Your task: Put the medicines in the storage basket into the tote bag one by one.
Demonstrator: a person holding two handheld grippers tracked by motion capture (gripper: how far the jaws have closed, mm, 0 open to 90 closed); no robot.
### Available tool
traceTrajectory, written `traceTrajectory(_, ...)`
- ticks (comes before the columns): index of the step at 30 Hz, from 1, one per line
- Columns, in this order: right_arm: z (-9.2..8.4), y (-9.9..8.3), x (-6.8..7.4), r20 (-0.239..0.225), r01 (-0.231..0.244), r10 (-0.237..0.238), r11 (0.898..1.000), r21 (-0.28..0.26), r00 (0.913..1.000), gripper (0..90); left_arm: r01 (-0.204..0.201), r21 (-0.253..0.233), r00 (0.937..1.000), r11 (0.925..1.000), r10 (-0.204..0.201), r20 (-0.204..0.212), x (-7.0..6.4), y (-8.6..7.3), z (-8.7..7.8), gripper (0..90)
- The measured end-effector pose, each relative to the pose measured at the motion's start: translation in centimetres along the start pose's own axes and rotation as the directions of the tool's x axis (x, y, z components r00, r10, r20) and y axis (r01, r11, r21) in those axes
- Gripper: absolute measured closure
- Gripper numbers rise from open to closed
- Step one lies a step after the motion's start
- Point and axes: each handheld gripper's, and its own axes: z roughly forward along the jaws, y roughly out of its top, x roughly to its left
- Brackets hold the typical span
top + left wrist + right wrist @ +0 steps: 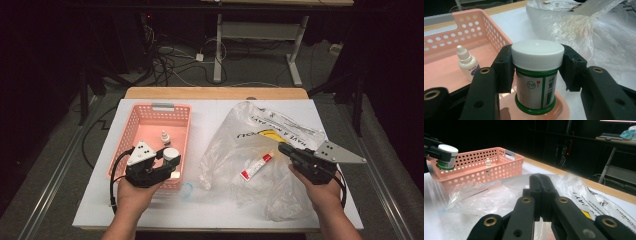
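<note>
So the left gripper (537,72) had one white-capped jar (537,75) clamped over the one pink basket (131,131), beside one dropper bottle (467,62). Right gripper (540,195) sat clenched empty on the plastic bag (250,145), one tube (256,166) nearby.

Lighting: worktop (210,200) lit from above, room beyond dark. Glare: soft sheen on the plastic bag (584,32) and the white cap (537,53). Focus: high view soft and grainy; near tongs (541,195) in the right gripper view slightly blurred. Shadows: faint, short. Edge distortion: slight.
</note>
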Motion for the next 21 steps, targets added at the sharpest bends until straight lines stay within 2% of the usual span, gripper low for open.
traceTrajectory(13,0.2,0.0,0.2,-0.004,0.004,-0.004,1.000,0.003,1.0000,90.0,-0.019,-0.037,0.9980,0.9991,0.021,0.059,-1.9,0.7,0.3,49.0)
traceTrajectory(21,0.2,0.1,0.3,-0.006,0.009,-0.009,1.000,0.005,0.9999,90.0,-0.054,-0.023,0.9913,0.9983,0.056,0.119,-4.0,1.0,1.7,49.0)
